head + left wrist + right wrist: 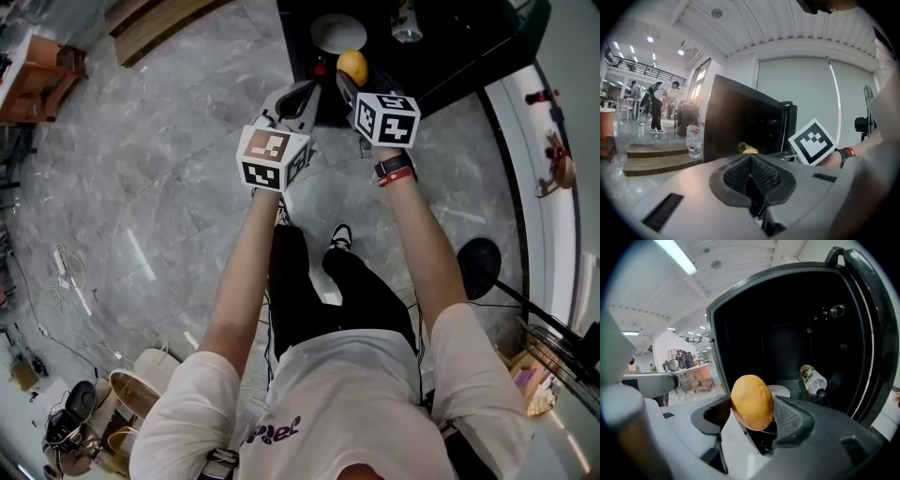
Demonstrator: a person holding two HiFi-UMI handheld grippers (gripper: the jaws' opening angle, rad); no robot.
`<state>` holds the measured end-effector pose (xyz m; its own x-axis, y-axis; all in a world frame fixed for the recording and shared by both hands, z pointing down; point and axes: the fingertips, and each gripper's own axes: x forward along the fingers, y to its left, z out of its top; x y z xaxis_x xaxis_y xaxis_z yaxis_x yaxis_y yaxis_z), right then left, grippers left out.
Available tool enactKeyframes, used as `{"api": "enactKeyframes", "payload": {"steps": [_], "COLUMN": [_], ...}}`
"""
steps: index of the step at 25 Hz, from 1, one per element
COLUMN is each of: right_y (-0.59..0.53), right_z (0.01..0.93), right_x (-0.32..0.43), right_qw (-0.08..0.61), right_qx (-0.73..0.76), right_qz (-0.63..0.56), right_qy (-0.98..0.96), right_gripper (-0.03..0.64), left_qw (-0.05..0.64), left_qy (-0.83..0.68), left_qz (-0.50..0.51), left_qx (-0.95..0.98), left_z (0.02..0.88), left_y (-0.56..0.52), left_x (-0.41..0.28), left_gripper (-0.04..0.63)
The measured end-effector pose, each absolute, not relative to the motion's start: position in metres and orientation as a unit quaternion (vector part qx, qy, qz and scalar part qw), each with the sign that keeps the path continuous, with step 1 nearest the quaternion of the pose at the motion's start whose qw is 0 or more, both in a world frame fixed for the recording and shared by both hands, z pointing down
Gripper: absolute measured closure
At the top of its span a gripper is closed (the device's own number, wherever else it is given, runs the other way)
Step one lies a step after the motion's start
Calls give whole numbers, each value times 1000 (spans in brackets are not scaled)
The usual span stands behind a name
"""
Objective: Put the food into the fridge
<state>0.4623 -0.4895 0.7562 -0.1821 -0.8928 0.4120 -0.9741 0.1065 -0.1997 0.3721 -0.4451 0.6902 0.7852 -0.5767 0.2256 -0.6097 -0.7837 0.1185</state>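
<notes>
Two tools: the right tool has its jaws spread wide around a yellow fruit, with a pad pressed on either side. The left tool has its jaws together and nothing between them.
Fruit's place: it is held in the air just in front of the open fridge, at the upper middle of the head view, and is not yet inside.
Fridge inside: a white plate lies on the shelf just behind the fruit. A bottle lies on its side toward the right of the right gripper view.
Step in hand: by my judgement, carrying the fruit in through the opening.
Doing it well: hold the squeeze even, since a smooth round fruit can slip or turn between the pads. Go in low over the front edge and aim for the plate or the bare shelf to the left of the bottle.
Release: let the fruit rest on the shelf or plate before opening the jaws, or it may roll.
Left tool's part: hold it off to the left, out of the opening.
Risk: nudging the bottle, or the fruit rolling back out.
</notes>
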Motion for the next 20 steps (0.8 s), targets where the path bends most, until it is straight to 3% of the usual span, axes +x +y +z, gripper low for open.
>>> {"api": "enactKeyframes", "payload": {"steps": [11,20], "right_y": [-570,-615], "right_z": [793,819], "right_x": [462,474], "right_qw": [120,180], "right_qx": [626,618], "right_qz": [193,138], "right_qy": [-746,-753], "right_gripper": [316,316], "left_qw": [91,90], "left_qy": [-315,-294], "left_qz": [96,82], "left_qx": [940,948], "left_z": [725,740], "left_y": [-480,-492], "left_x": [369,378], "left_gripper": [578,577]}}
